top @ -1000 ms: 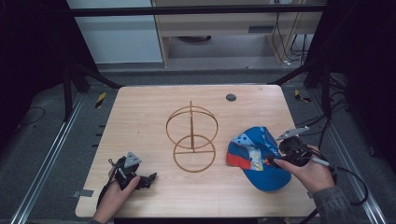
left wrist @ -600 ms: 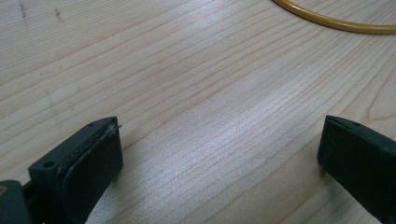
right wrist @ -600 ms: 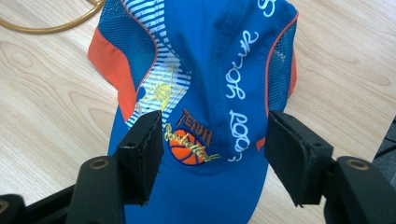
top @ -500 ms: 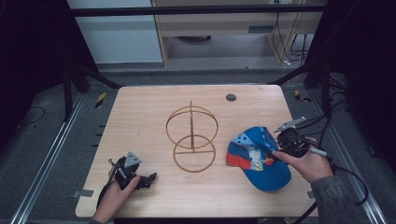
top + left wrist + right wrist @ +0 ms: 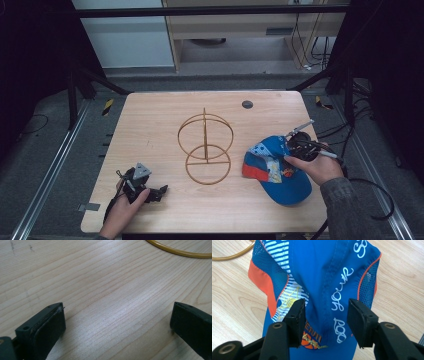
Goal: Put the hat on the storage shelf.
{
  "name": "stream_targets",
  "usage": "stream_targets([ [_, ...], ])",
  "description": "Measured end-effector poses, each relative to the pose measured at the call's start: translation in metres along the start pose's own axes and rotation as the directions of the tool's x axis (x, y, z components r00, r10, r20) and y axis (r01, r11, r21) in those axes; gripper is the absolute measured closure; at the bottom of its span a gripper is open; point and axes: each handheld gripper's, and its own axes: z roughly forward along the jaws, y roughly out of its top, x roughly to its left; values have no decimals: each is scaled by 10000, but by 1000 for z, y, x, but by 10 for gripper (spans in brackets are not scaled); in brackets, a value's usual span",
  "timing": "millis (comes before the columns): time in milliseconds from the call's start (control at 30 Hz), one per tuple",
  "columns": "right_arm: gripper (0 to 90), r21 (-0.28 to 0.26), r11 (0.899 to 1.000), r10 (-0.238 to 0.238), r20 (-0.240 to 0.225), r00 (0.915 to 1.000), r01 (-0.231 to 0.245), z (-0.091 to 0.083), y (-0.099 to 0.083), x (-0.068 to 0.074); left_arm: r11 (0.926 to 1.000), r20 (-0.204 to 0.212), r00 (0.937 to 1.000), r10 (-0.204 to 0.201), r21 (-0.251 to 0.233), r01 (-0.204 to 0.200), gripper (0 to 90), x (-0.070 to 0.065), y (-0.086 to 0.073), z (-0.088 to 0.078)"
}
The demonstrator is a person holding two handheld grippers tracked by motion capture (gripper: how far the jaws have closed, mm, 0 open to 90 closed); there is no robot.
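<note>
High view: we list a worktop [image 5: 150, 125] carrying a wire stand [image 5: 205, 149] at centre and a cap [image 5: 272, 167] near the right edge, brim toward the person. The right tool [image 5: 296, 146] sits at the cap's far right side; the left tool [image 5: 159, 191] rests well apart, near the front left corner, so the right hand is nearer.

Left tool view: jaws wide apart over bare wood; the stand's base ring crosses the top.

Right tool view: jaws apart, straddling the cap [image 5: 324, 290] crown, not yet closed. Cap: blue fabric, orange panel, mesh sides, white script; long axis runs along the tool's line.
</note>
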Motion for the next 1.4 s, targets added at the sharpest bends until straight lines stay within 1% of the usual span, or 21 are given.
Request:
stream_targets([
  [167,550,151,9999,6,-109,9999,-4,5,2,-1,10000,-10,10000,-1,10,1,0,0,0,0],
  [233,629,242,9997,-34,-220,9998,39,10,4,-1,10000,-1,10000,-3,0,3,0,0,0,0],
  [333,837,248,9997,-68,-499,9987,81,12,5,-2,10000,-2,10000,-2,1,2,0,0,0,0],
  [367,837,248,9997,-68,-499,9987,81,12,5,-2,10000,-2,10000,-2,1,2,0,0,0,0],
  [400,898,159,9999,-30,-691,9976,41,11,6,-3,10000,-3,10000,-2,3,2,0,0,0,0],
  [533,900,62,10000,12,-945,9955,-6,4,6,-3,10000,-1,10000,-5,-3,5,0,0,0,0],
  [633,900,14,10000,-17,-989,9951,19,0,6,-3,10000,-10,10000,0,11,0,0,0,0,0],
  [667,900,-142,9999,25,-1082,9941,-41,-7,6,-3,10000,-2,10000,-3,1,3,0,0,0,0],
  [800,900,-335,9994,-107,-1050,9944,72,-19,8,-3,10000,-2,10000,-3,-1,3,0,0,0,0],
  [833,900,-335,9994,-107,-1050,9944,72,-19,8,-3,10000,-2,10000,-3,-1,3,0,0,0,0],
  [867,900,-505,9987,-138,-1049,9944,86,-26,9,-3,10000,-2,10000,-4,4,4,0,0,0,0],
  [933,900,-577,9982,-188,-1037,9944,128,-29,9,-3,10000,-2,10000,-3,1,3,0,0,0,0],
  [1033,900,-968,9952,-245,-1082,9938,140,-43,11,-1,10000,-1,10000,-2,2,2,0,0,0,0],
  [1067,900,-1237,9922,-315,-1098,9935,178,-52,12,0,10000,-2,10000,-3,1,3,0,0,0,0],
  [1100,900,-1237,9922,-315,-1098,9935,178,-52,12,0,10000,-2,10000,-3,1,3,0,0,0,0],
  [1167,900,-1519,9881,-421,-1115,9929,248,-62,13,2,10000,-1,10000,-4,2,4,0,0,0,0],
  [1233,900,-1944,9800,-638,-1012,9928,432,-77,16,5,10000,-2,10000,-4,0,4,0,0,0,0],
  [1300,900,-2174,9748,-741,-1019,9920,505,-86,17,6,10000,-2,10000,-3,1,3,0,0,0,0],
  [1333,900,-2174,9748,-741,-1019,9920,505,-86,17,6,10000,-2,10000,-3,1,3,0,0,0,0],
  [1367,900,-2451,9681,-789,-1000,9919,523,-96,19,7,10000,-4,10000,-2,3,2,0,0,0,0],
  [1400,900,-2544,9655,-829,-960,9919,560,-101,20,8,10000,-1,10000,-5,1,5,0,0,0,0],
])
